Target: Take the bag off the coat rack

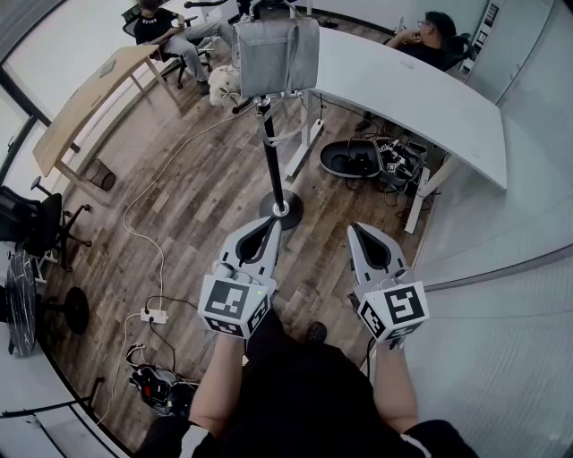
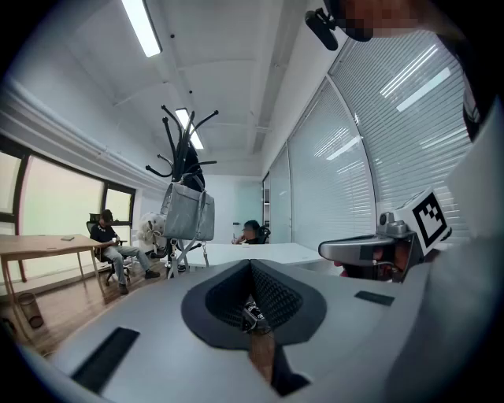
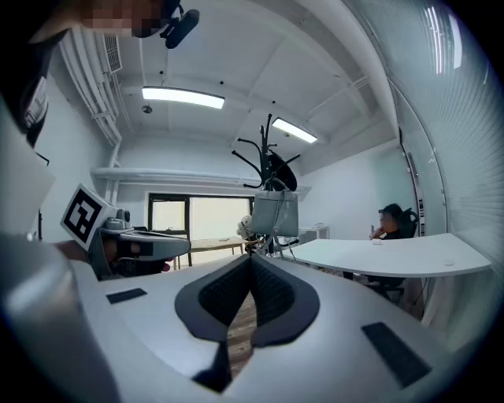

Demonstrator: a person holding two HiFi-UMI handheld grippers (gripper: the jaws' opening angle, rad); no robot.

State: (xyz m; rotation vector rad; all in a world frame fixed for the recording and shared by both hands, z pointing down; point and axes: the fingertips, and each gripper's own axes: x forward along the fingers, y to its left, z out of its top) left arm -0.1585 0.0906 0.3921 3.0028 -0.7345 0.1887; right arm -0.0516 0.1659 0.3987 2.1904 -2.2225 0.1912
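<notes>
A grey bag (image 1: 275, 55) hangs from the top of a black coat rack (image 1: 271, 156) that stands on a round base on the wood floor. The left gripper view shows the bag (image 2: 189, 214) ahead and to the left, under the rack's hooks (image 2: 183, 146). In the right gripper view the bag (image 3: 276, 212) hangs just right of centre. My left gripper (image 1: 271, 223) is shut and empty, its tip near the rack's base. My right gripper (image 1: 355, 228) is shut and empty, a little to the right of the base. Both are held low, well short of the bag.
A long white desk (image 1: 421, 94) runs behind and right of the rack, with a seated person (image 1: 428, 40) at its far side. A wooden table (image 1: 85, 103) and another seated person (image 1: 166, 27) are at the left. A black tub with cables (image 1: 351, 158) and floor cords (image 1: 152, 313) lie nearby.
</notes>
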